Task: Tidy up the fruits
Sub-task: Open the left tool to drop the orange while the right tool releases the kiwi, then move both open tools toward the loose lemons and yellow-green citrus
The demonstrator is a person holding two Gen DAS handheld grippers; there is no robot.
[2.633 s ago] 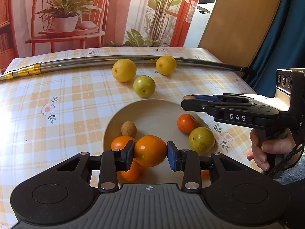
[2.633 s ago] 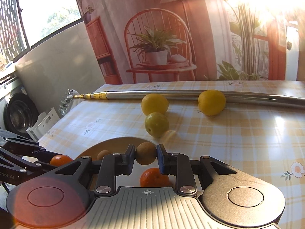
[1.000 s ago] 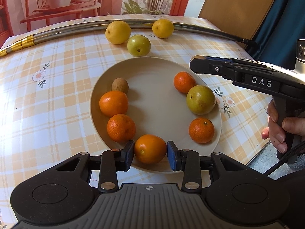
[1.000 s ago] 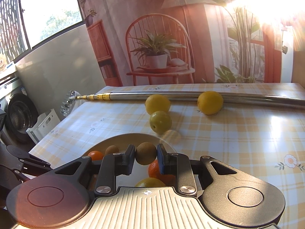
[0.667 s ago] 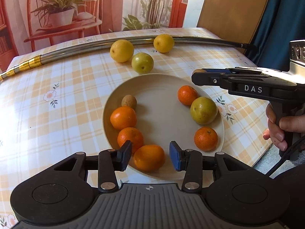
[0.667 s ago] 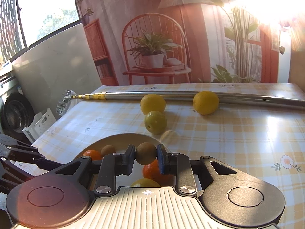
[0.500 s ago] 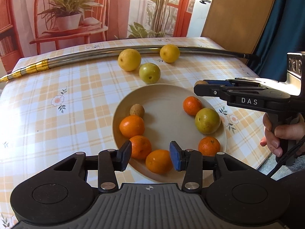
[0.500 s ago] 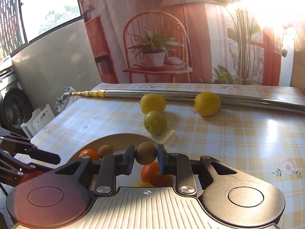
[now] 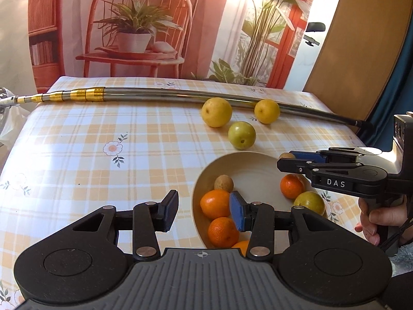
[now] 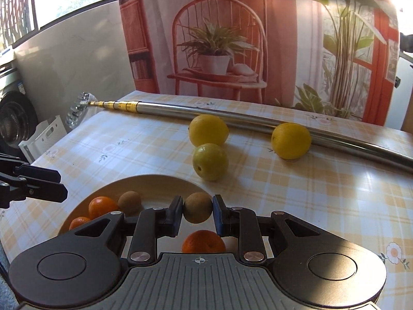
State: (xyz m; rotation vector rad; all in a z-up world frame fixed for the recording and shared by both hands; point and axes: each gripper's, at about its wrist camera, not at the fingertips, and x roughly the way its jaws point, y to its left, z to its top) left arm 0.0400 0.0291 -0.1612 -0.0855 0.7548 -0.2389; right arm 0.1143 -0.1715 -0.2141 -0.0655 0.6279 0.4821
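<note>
- The left gripper (image 9: 204, 210) is held with its jaws spread and nothing between them; it hangs over the tablecloth (image 9: 77, 155) at the left rim of the plate (image 9: 247, 162)
- Just right of that gripper's blue pad (image 9: 237, 214), two oranges (image 9: 215, 204) rest inside the plate's left edge, with a small brown fruit (image 9: 224, 183) just behind them
- Three fruits lie loose on the cloth beyond the plate: a yellow lemon (image 10: 208, 130), a green fruit (image 10: 210, 161) just in front of it, and a second lemon (image 10: 291, 140) further right, resting against the metal pole (image 10: 245, 121)
- The right gripper (image 10: 197, 211) is clamped on a brown kiwi (image 10: 197, 211), which is carried above the plate's right part, directly over a mandarin (image 10: 204, 241)
- The step in hand is judged to be placement of the kiwi on the plate
- The kiwi is best lowered onto bare plate, clear of the mandarin beneath, so that it is not set on top of another fruit
- The jaws are best parted only once the kiwi is resting, since a round fruit may roll toward the rim
- The left gripper is best kept clear of the plate during the descent
</note>
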